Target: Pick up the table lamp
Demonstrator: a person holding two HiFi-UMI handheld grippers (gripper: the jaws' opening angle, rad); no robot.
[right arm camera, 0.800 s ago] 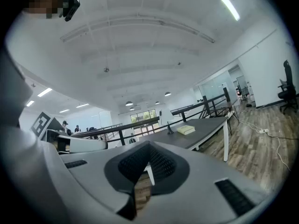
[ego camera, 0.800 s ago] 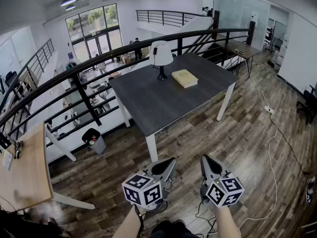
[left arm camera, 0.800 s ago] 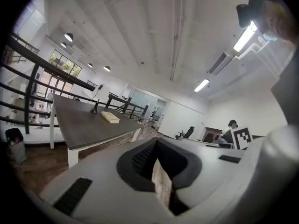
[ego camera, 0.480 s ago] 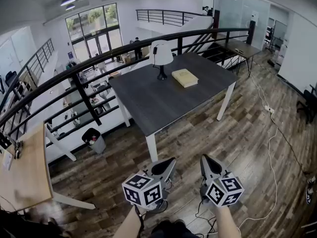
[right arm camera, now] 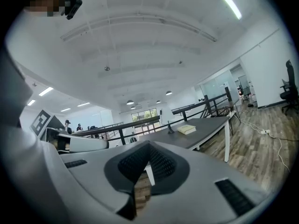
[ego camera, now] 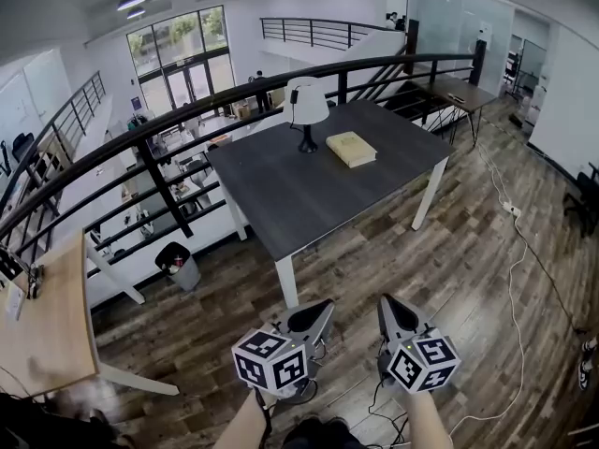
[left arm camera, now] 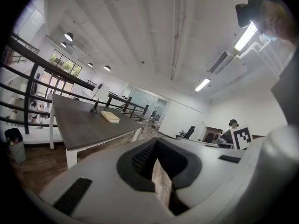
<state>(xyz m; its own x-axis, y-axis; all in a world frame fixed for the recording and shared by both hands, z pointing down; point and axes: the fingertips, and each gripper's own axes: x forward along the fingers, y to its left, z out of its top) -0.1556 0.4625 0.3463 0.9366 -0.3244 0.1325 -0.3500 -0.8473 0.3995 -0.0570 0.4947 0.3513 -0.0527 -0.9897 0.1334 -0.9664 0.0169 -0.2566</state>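
1. The left gripper [ego camera: 316, 312] and the right gripper [ego camera: 393, 309] both have their jaws together with nothing between them. We hold them low over the wood floor [ego camera: 459, 269], well apart from the table [ego camera: 299, 204].
2. The table lamp [ego camera: 306, 112] stands upright near the far edge of the dark table, just beside a tan book [ego camera: 351, 149] and close to the black railing [ego camera: 187, 118].
3. We judge the step in hand to be the approach; no contact is made yet.
4. We recommend closing in on the table first, then spreading one gripper's jaws before reaching.
5. We aim at the thin stem under the shade, not the shade itself.
6. We keep clear of the book and lift straight up, so the base does not drag.
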